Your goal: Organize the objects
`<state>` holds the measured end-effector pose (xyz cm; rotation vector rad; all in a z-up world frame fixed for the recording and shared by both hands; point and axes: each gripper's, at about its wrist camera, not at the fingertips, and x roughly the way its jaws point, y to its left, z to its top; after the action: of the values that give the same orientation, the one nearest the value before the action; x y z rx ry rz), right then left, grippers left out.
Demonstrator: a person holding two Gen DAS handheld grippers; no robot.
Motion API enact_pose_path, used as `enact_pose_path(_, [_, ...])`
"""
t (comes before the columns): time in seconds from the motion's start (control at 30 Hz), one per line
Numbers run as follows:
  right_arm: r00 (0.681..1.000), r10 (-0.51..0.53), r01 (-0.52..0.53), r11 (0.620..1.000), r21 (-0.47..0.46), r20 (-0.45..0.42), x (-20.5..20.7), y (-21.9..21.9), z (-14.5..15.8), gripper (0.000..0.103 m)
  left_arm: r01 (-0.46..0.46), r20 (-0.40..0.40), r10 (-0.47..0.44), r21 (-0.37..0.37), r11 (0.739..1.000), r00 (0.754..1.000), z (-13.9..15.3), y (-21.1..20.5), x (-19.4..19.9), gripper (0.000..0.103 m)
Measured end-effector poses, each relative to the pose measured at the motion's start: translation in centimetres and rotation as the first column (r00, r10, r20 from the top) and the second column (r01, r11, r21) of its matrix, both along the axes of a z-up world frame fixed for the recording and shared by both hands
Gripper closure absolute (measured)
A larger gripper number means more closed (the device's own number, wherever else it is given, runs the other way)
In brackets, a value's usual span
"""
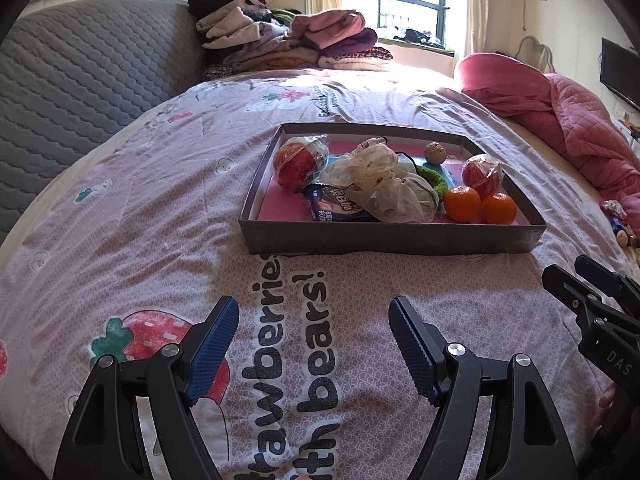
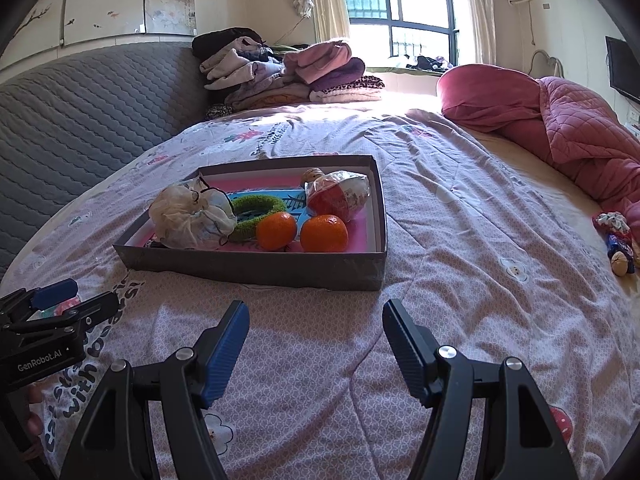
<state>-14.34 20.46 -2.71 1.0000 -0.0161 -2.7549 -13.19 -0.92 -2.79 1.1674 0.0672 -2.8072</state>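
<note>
A grey shallow box (image 1: pixel 392 236) (image 2: pixel 256 266) sits on the bed. It holds two oranges (image 1: pixel 462 204) (image 2: pixel 324 233), two wrapped red apples (image 1: pixel 298 162) (image 2: pixel 338 196), a crumpled sheer bag (image 1: pixel 380 180) (image 2: pixel 192 216), a green hair tie (image 2: pixel 256 210), a snack packet (image 1: pixel 336 206) and a walnut (image 1: pixel 435 153). My left gripper (image 1: pixel 314 344) is open and empty, short of the box's near wall. My right gripper (image 2: pixel 316 348) is open and empty, also short of the box. Each gripper shows at the edge of the other's view.
A small pile of loose items (image 2: pixel 618 240) lies at the bed's right edge, also visible in the left wrist view (image 1: pixel 620 220). A pink quilt (image 2: pixel 560 120) lies at the right. Folded clothes (image 1: pixel 288 36) are stacked at the headboard (image 1: pixel 80 72).
</note>
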Motion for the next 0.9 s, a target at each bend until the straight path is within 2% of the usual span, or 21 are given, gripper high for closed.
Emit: enact_pose_path(0.9, [0.998,0.009,-0.009,1.0,0.007,0.059,-0.4,-0.2,-1.4,0.034,0.001,0.016,-0.001,0.003,1.0,1.0,-1.4,-0.4,-0.4,0.025])
